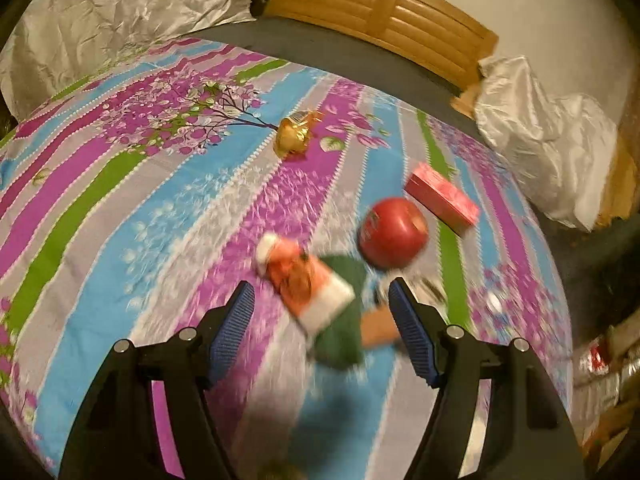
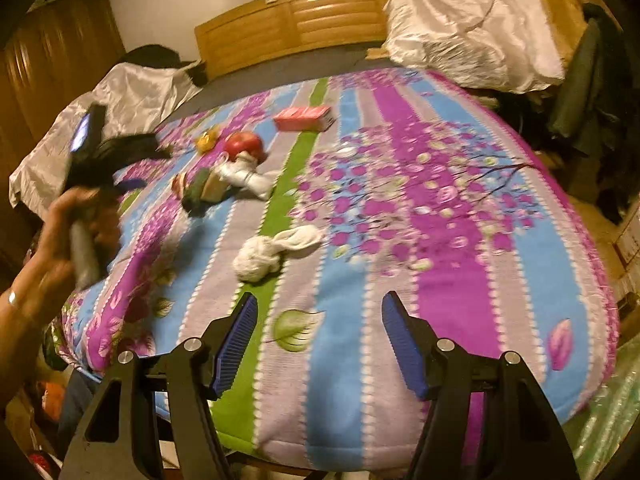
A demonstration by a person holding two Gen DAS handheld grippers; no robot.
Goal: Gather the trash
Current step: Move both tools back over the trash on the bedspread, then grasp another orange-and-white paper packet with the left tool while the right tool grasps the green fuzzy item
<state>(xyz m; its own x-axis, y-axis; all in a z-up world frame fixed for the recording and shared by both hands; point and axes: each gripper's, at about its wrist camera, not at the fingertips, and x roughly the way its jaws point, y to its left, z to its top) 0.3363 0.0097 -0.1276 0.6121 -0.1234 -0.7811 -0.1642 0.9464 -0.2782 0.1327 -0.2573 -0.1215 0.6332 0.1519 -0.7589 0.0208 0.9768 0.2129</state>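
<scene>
Trash lies scattered on a bed with a striped floral blanket [image 1: 120, 220]. In the left wrist view my left gripper [image 1: 320, 312] is open just above an orange-and-white packet [image 1: 304, 280] lying on a green wrapper [image 1: 340, 332]; its pads touch neither. Beyond them sit a red round thing [image 1: 394, 234], a pink box [image 1: 442, 198] and a gold wrapper [image 1: 294, 136]. In the right wrist view my right gripper [image 2: 318, 320] is open over bare blanket, short of a white crumpled wad [image 2: 272, 252]. The same pile [image 2: 224, 172] shows farther back, with a hand [image 2: 76, 216] holding the blurred left gripper.
White satin sheets cover heaps at both sides of the bed [image 1: 540, 148] [image 2: 472, 28]. A wooden headboard [image 2: 292, 16] stands behind, a wooden cupboard [image 2: 52, 52] at the left, and dark clothes [image 2: 588, 80] hang at the right. The bed's near edge [image 2: 360, 456] drops off below my right gripper.
</scene>
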